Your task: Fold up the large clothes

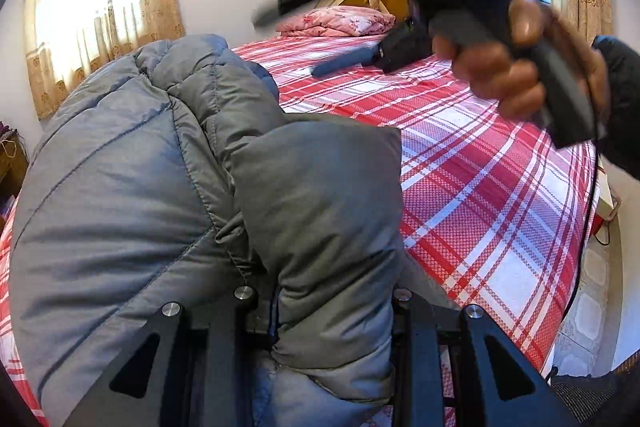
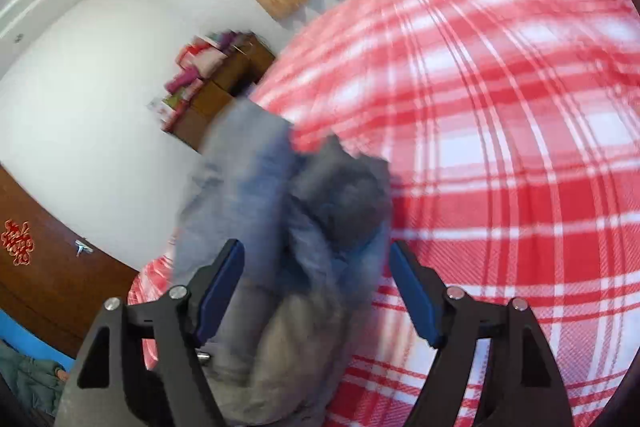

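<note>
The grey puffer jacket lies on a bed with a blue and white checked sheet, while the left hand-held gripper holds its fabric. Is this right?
Not quite: the sheet is red and white checked, as the left wrist view shows. The grey puffer jacket does lie on it, its fabric in the left hand-held gripper.

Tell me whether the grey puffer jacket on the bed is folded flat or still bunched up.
Bunched up. The grey puffer jacket stands in a puffy heap on the red plaid bedsheet, one padded part draped over the left tool.

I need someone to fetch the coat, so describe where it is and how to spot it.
Find the bed with the red-and-white plaid sheet. At its near edge lies a grey quilted puffer jacket, bunched up. It is the only grey, puffy thing there; the pink quilt sits folded by the headboard.
</note>
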`<state>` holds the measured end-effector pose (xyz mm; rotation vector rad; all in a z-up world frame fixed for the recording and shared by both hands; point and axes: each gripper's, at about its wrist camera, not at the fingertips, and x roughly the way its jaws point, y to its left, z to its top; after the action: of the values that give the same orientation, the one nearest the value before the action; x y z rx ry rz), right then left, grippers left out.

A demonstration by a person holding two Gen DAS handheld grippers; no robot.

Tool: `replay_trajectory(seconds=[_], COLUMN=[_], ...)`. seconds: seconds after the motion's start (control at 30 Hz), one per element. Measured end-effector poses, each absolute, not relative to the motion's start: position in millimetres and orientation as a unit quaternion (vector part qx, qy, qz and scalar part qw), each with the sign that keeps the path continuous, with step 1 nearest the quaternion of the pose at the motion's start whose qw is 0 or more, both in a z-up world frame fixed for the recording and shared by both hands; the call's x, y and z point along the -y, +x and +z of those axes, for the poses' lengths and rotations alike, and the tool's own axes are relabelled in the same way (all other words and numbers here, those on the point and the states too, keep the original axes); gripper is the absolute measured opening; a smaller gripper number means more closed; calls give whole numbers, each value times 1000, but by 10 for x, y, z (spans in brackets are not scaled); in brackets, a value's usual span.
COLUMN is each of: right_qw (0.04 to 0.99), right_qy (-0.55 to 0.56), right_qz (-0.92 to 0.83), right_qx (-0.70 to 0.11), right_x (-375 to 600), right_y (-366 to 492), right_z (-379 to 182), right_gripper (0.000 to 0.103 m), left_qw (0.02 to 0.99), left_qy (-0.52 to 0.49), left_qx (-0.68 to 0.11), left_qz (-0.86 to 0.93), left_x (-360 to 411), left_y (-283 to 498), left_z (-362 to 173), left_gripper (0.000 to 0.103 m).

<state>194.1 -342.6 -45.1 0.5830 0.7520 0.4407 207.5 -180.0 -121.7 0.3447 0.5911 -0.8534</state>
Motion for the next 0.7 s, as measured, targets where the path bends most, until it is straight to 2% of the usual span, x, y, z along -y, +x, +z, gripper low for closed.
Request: replay_trajectory(seconds=[0.07, 0.17, 0.2, 0.23, 0.33, 0.4, 0.47, 0.53, 0.6, 0.7], right_qw=[864, 864, 857, 846, 856, 862, 866, 868, 868, 871], right_qy=[270, 207, 192, 185, 178, 175, 171, 164, 170, 176], right_qz=[219, 182, 183, 197, 194, 181, 166, 150, 145, 148], right_qx=[-365, -422, -443, -459, -446, -440, -440, -443, -444, -434], right_x=[3256, 2958, 2889, 2817, 2828, 2833, 2809, 2801, 2789, 2820], right_y=[2071, 2237, 2283, 2326, 2257, 2245, 2339, 2441, 2483, 2425], right_z=[-404, -502, -583, -671, -735, -777, -882, -989, -1017, -948], right_gripper=[78, 76, 54, 23, 14, 12, 12, 12, 12, 12], left_qw=[856, 859, 861, 864, 870, 872, 872, 873, 874, 875], left_qy=[165, 166, 167, 172, 179, 181, 187, 204, 210, 155], left_qx=[-280, -274, -270, -265, -259, -261, -259, -252, -248, -278], left_qz=[-403, -399, -396, -392, -380, -373, -371, -363, -362, -364], left_x=[1801, 1782, 1756, 1727, 1650, 1570, 1458, 1272, 1053, 567], left_y=[2053, 1977, 1950, 1915, 1851, 1795, 1712, 1560, 1429, 1388], left_z=[-1233, -1270, -1260, -1244, -1186, -1128, -1066, -1008, -976, -887], left_gripper=[30, 32, 33, 33, 34, 34, 37, 46, 47, 47])
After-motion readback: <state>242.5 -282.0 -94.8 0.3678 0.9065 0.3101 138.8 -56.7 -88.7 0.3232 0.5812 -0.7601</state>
